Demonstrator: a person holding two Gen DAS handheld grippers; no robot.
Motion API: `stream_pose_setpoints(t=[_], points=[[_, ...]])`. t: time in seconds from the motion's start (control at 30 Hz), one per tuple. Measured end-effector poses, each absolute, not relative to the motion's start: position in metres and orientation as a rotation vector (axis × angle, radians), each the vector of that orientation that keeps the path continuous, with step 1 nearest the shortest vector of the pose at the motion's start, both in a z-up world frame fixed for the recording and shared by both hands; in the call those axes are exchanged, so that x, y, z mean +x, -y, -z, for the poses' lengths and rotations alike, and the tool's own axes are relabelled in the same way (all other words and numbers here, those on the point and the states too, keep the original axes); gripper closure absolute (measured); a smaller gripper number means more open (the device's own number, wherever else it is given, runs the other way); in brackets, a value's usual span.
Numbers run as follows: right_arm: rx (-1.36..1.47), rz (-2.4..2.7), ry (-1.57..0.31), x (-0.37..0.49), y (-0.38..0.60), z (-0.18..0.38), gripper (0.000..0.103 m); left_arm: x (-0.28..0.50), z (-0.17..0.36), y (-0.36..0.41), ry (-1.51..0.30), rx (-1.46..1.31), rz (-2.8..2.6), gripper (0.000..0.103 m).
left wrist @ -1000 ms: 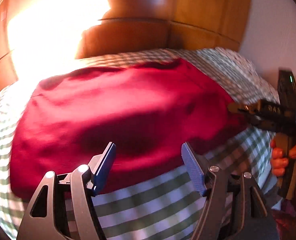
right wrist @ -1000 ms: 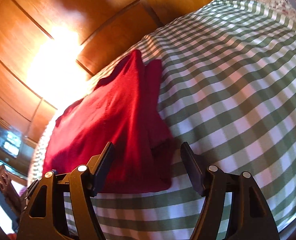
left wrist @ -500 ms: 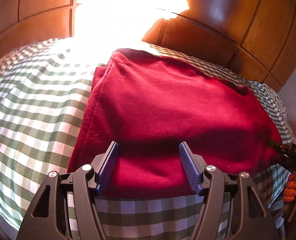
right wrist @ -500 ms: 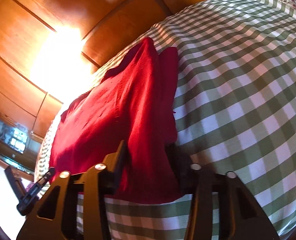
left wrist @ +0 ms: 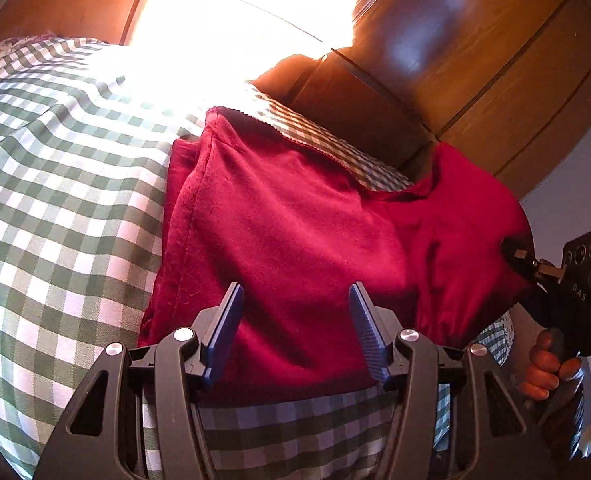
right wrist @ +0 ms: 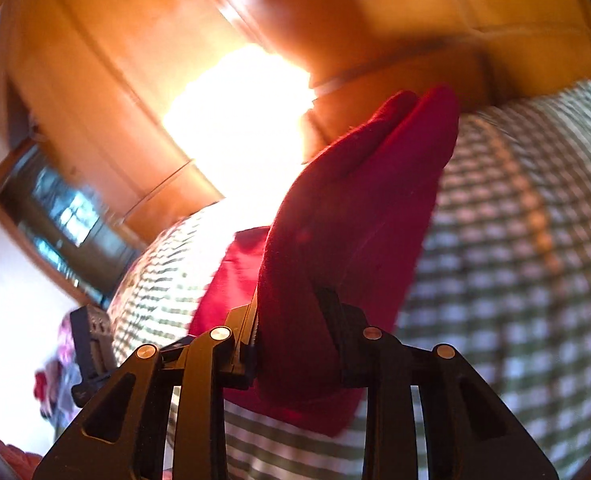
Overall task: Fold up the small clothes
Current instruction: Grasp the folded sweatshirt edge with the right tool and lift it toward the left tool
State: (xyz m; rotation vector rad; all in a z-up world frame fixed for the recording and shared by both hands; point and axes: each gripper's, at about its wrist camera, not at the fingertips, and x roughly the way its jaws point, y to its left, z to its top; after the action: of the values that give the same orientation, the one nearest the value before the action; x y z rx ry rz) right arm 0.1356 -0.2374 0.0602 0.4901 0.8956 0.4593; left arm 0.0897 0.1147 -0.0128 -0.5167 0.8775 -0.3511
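Wooden wardrobe panels (left wrist: 475,80) glow orange behind the bed (left wrist: 55,208), and a hard glare washes out the far edge of its green-and-white checked cover. On that cover lies the red garment (left wrist: 287,240), the small piece I am folding, spread across the middle with one stitched hem running down its left side.

My right hand-held gripper (right wrist: 291,320) is clamped on the garment's right-hand corner, and in the right wrist view the cloth rises from between the closed fingers in a doubled flap. I hold it high so the corner clears the bed and can, I judge, be carried over the rest of the cloth to make a fold. From the left wrist view the same gripper (left wrist: 515,252) shows at the far right, its tip buried in the raised red cloth, my hand (left wrist: 547,364) wrapped round its handle.

My left hand-held gripper (left wrist: 295,332) hangs above the garment's near edge with its blue pads (left wrist: 227,336) spread apart, holding nothing. I keep it there, I think, to pin or pinch the near edge, because soft knit like this tends to drag along when one corner is pulled.
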Motion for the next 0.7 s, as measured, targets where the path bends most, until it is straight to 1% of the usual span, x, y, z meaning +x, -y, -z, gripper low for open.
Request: stream_pose_setpoints(t=[0.17, 0.33, 0.5, 0.6, 0.7], points=[[0.350, -0.573, -0.902, 0.148, 0.165, -0.068, 0.076, 0.096, 0.003, -0.141, -0.854, -0.597, 0.403, 0.048], [0.266, -0.624, -0.973, 0.145, 0.116, -0.045, 0.076, 0.102, 0.001, -0.159, -0.853, -0.676, 0.446, 0.047], [0.170, -0.618, -1.012, 0.137, 0.092, -0.024, 0.076, 0.109, -0.004, -0.160, -0.851, -0.721, 0.494, 0.041], [0.124, -0.602, -1.008, 0.136, 0.090, -0.020, 0.076, 0.117, -0.008, -0.150, -0.863, -0.722, 0.532, 0.037], [0.063, -0.590, -0.988, 0.132, 0.085, -0.024, 0.076, 0.132, -0.011, -0.133, -0.891, -0.709, 0.563, 0.031]])
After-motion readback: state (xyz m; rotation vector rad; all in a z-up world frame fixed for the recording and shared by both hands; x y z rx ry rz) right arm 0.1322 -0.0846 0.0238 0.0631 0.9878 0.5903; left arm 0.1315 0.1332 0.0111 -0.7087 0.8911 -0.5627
